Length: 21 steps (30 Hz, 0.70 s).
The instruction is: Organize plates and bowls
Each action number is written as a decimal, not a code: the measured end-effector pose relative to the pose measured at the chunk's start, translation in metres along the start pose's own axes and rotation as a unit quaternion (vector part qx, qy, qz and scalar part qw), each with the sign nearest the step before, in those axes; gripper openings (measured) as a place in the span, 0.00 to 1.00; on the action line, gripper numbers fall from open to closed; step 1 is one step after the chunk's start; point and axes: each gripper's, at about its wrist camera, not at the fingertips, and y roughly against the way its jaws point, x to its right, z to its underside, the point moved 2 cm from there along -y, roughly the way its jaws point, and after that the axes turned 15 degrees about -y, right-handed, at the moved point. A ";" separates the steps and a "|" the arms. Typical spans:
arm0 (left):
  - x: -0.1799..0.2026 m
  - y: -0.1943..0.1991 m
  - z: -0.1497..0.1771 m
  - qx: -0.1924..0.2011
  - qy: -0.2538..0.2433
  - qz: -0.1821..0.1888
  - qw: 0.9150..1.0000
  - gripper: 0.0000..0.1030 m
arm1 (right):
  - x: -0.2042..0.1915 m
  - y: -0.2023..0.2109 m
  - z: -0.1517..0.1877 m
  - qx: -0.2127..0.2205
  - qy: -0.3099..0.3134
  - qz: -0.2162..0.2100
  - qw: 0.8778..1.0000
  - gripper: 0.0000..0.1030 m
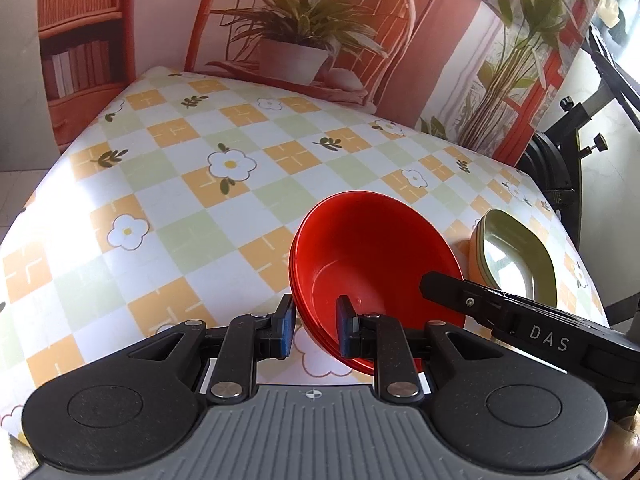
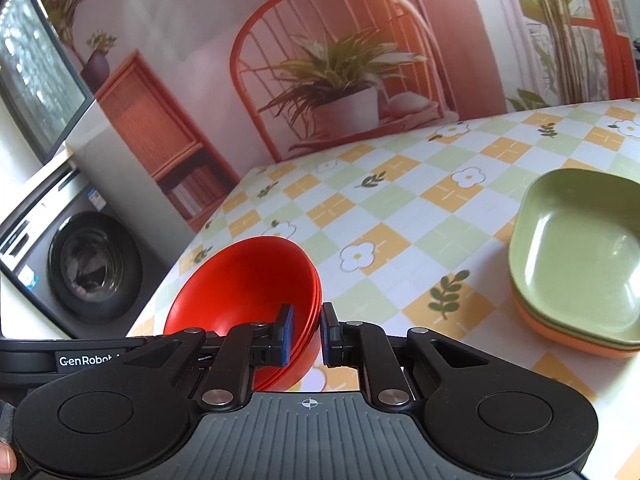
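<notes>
A stack of red bowls (image 1: 372, 248) is tilted above the checked tablecloth, near the table's front. My left gripper (image 1: 316, 320) is shut on the stack's near wall, one pad outside and one inside. In the right wrist view the same red bowls (image 2: 248, 280) lean to the left, and my right gripper (image 2: 306, 328) is shut on the rim at the opposite side. To the right, a stack of square green dishes (image 2: 576, 256) rests on an orange one on the table; in the left wrist view the green dishes (image 1: 516, 256) show just past the bowls.
The tablecloth (image 1: 192, 184) stretches bare to the left and back. A printed backdrop (image 1: 304, 40) of a chair and plants closes the far edge. A black stand (image 1: 572, 148) is off the table's right side. A washing machine (image 2: 80, 268) stands beyond the table's left edge.
</notes>
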 end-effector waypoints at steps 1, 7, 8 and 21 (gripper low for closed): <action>0.002 -0.001 -0.004 0.001 -0.005 0.002 1.000 0.22 | 0.002 0.002 -0.003 0.005 -0.004 0.001 1.000 0.12; 0.024 -0.010 -0.037 0.012 -0.039 0.016 0.999 0.22 | 0.022 0.013 -0.027 0.037 -0.039 0.002 0.999 0.12; 0.029 -0.011 -0.042 0.015 -0.048 0.018 0.999 0.22 | 0.026 0.015 -0.033 0.044 -0.046 0.002 0.998 0.12; 0.116 -0.045 -0.117 0.049 -0.136 0.082 0.986 0.22 | 0.101 0.071 -0.100 0.158 -0.114 0.028 0.980 0.12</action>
